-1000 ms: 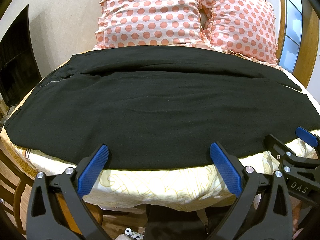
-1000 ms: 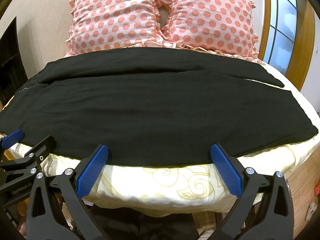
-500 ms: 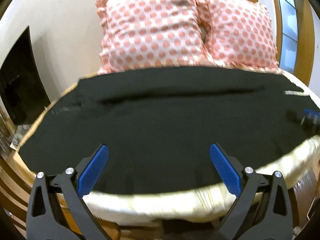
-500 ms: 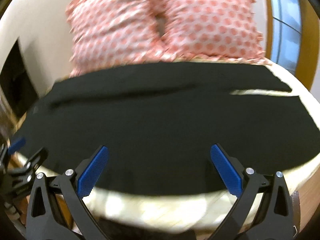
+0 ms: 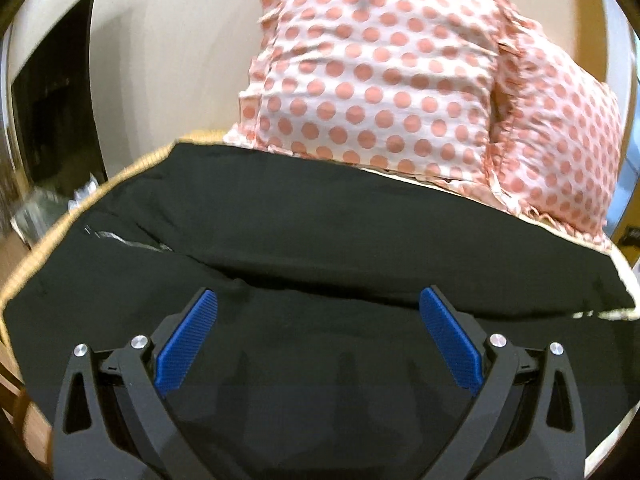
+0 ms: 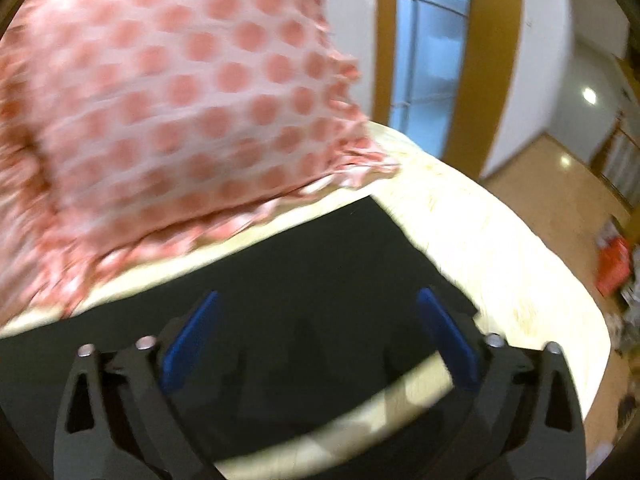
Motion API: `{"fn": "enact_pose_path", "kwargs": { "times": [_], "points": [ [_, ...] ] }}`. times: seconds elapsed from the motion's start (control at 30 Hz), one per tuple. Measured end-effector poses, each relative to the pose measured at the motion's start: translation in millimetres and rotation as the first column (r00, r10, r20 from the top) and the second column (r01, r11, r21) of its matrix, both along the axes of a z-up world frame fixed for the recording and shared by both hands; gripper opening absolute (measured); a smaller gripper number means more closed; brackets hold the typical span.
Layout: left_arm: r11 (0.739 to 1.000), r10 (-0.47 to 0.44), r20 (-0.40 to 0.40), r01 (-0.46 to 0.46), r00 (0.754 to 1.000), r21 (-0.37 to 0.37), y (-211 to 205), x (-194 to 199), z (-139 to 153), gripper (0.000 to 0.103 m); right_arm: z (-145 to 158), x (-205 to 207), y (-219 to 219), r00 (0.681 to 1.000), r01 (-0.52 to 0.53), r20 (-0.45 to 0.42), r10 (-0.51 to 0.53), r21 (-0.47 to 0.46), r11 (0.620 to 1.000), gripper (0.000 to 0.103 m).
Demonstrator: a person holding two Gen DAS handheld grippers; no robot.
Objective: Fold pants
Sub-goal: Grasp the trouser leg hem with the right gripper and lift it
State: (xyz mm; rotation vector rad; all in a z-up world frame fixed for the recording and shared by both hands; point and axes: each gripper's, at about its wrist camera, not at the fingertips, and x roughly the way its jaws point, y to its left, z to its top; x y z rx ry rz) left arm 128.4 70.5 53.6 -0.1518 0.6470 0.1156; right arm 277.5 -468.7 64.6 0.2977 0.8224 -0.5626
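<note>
Left wrist view: bed [image 5: 120, 178] w/ two polka-dot pillows [image 5: 372, 76] ahead, dark cabinet [image 5: 52, 112] far left. Black pants [image 5: 320, 240] lie flat under and ahead of left gripper [image 5: 318, 336]; jaws wide, nothing held.

Right wrist view (blurred): cream bedsheet [image 6: 500, 264], window [image 6: 432, 48] ahead. Right gripper [image 6: 316, 336] wide apart, empty, over pants' leg end; hem edge just right of it.

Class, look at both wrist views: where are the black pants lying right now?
The black pants lie spread flat across the bed, just in front of the polka-dot pillows. In the right wrist view their leg end stops short of the bed's right edge.
</note>
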Motion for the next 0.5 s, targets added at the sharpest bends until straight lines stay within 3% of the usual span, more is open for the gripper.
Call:
{"fn": "enact_pose_path", "kwargs": {
  "times": [0.13,0.23,0.37,0.5],
  "points": [
    [0.994,-0.039,-0.021,0.036,0.999,-0.107,9,9,-12,0.101,-27,50,-34,0.990,0.118,-0.089,-0.111,0.071,0.991,0.064],
    [0.980,-0.064,-0.014,0.060,0.998,-0.188,15,11,-16,0.101,-42,72,-49,0.977,0.192,-0.119,-0.179,0.099,0.976,0.063],
    [0.957,-0.107,-0.072,0.084,0.992,-0.276,20,24,-29,0.101,-54,93,-54,0.965,0.236,-0.143,-0.222,0.092,0.967,0.063],
    [0.944,-0.101,-0.070,0.074,0.992,-0.322,26,24,-33,0.101,-63,108,-61,0.947,0.285,-0.178,-0.269,0.067,0.956,0.063]
  ]
}}
